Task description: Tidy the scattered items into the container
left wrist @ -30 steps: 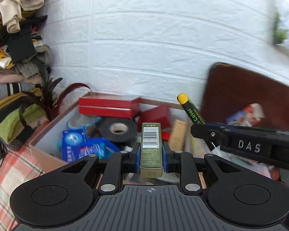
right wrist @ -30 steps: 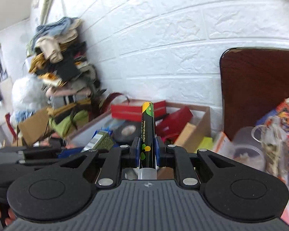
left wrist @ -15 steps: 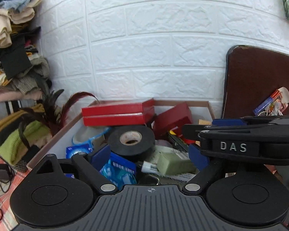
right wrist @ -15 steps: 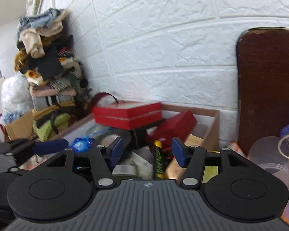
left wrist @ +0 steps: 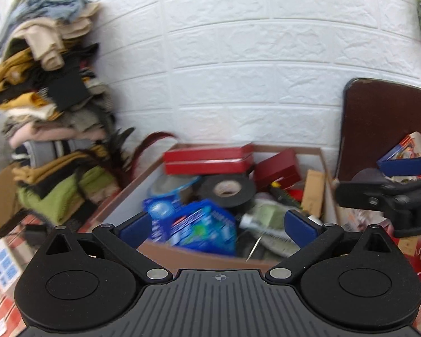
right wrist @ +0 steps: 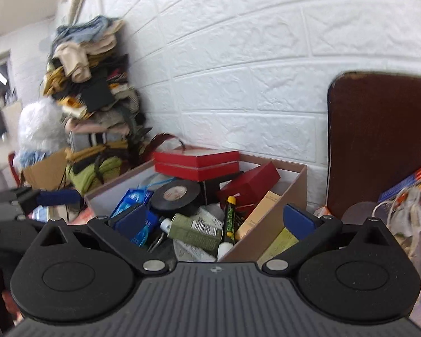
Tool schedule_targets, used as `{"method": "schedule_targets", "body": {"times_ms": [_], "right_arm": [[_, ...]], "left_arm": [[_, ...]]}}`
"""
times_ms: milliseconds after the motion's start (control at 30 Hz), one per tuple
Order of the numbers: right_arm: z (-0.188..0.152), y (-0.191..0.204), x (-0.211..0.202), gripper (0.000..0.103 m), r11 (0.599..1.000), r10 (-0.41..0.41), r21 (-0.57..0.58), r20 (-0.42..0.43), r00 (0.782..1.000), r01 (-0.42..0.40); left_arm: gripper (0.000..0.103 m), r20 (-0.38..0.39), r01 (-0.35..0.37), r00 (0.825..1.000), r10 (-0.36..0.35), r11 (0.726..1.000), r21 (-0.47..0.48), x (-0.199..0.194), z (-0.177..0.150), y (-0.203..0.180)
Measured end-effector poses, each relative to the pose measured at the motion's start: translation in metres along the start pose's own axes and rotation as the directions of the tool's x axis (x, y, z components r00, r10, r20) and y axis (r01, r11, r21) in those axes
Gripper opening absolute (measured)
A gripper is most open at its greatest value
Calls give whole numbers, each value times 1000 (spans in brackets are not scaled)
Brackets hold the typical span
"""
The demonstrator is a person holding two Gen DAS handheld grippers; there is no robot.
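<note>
A cardboard box by the wall holds several items. Among them lie an olive green carton and a black marker with a yellow cap, beside a black tape roll, red boxes and a blue packet. My left gripper hovers at the box's near edge, jaws opening wide with nothing between them. My right gripper is over the box's right corner, jaws also opening and nothing in them. One blue pad of the right gripper shows at the right of the left wrist view.
A tall pile of folded clothes stands left of the box against the white brick wall. A dark brown board leans at the right, with bags and packets in front of it. A checked cloth covers the table.
The left gripper let go of the olive carton and the right gripper let go of the marker. Both items now lie in the box, and both pairs of jaws have spread wide.
</note>
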State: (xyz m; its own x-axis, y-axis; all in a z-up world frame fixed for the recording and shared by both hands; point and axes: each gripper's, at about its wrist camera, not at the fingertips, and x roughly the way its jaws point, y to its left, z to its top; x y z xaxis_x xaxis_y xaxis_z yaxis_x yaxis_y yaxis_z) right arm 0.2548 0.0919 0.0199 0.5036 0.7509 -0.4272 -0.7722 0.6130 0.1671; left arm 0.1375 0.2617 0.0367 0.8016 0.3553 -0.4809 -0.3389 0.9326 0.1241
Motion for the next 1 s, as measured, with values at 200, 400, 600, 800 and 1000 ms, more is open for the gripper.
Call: {"method": "schedule_targets", "body": {"times_ms": [200,400,600,800,1000], "right_arm": [[-9,27,-21,103,983,-25,-182,-57,998,15],[-18,41,-30,103,978,-29,-207,-132,991,1],[-28,57,-41,103,971,-57,-238,-162,985,17],[-33,68,-51,103,966,-83,-257,-164,983,39],[-38,73,-60,103,966,-94,-253,-163,982,50]], "left_arm": [[103,-44,-32,999,29,998,-59,-22,-13,14],[103,-79,-89,993,84,994,-58,-38,-19,16],[103,-94,-68,993,65,997,-32,-51,-27,10],[103,-86,-56,995,53,998,-24,-64,-31,5],[103,-77,-41,996,38,999,-32,-76,-32,5]]}}
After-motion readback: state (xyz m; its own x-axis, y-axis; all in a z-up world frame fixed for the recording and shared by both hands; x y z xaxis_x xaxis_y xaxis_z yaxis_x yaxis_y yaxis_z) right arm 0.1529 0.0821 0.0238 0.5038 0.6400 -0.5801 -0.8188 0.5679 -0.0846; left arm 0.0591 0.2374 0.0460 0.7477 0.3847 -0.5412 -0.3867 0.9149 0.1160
